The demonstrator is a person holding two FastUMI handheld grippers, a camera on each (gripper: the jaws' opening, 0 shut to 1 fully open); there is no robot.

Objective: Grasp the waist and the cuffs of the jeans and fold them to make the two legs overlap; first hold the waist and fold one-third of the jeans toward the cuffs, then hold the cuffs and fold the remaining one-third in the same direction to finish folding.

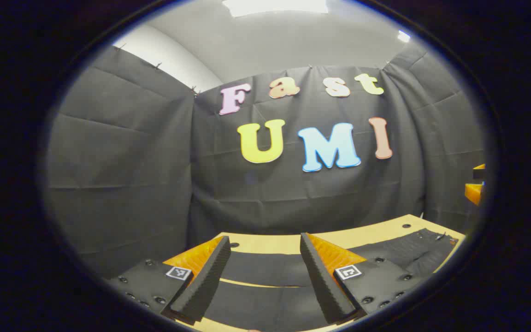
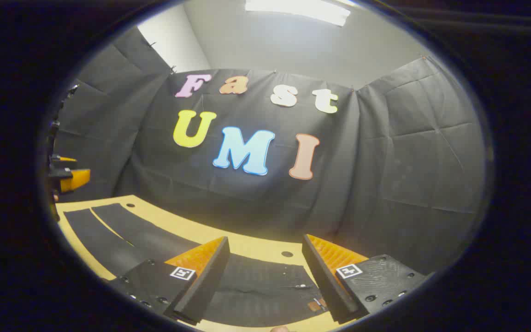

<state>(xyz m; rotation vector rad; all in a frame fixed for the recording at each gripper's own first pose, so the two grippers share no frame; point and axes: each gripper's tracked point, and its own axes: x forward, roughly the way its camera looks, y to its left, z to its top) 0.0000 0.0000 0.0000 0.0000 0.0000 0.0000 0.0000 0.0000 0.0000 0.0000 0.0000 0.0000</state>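
Both grippers open above flat jeans [image 1: 265, 276].

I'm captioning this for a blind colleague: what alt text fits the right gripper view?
The right gripper, open, hovers above the waist end of dark jeans lying flat on a light wooden table, both legs stretching away left. The left gripper shows at the far left edge.

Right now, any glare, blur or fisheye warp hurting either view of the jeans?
Left gripper view: sharp; the ceiling light panel is blown out; the flat dark jeans on the light wooden table are evenly lit, and the table edge bows from fisheye. Right gripper view: brighter ceiling glare; the jeans' waist is clear, the legs curve toward the rim.
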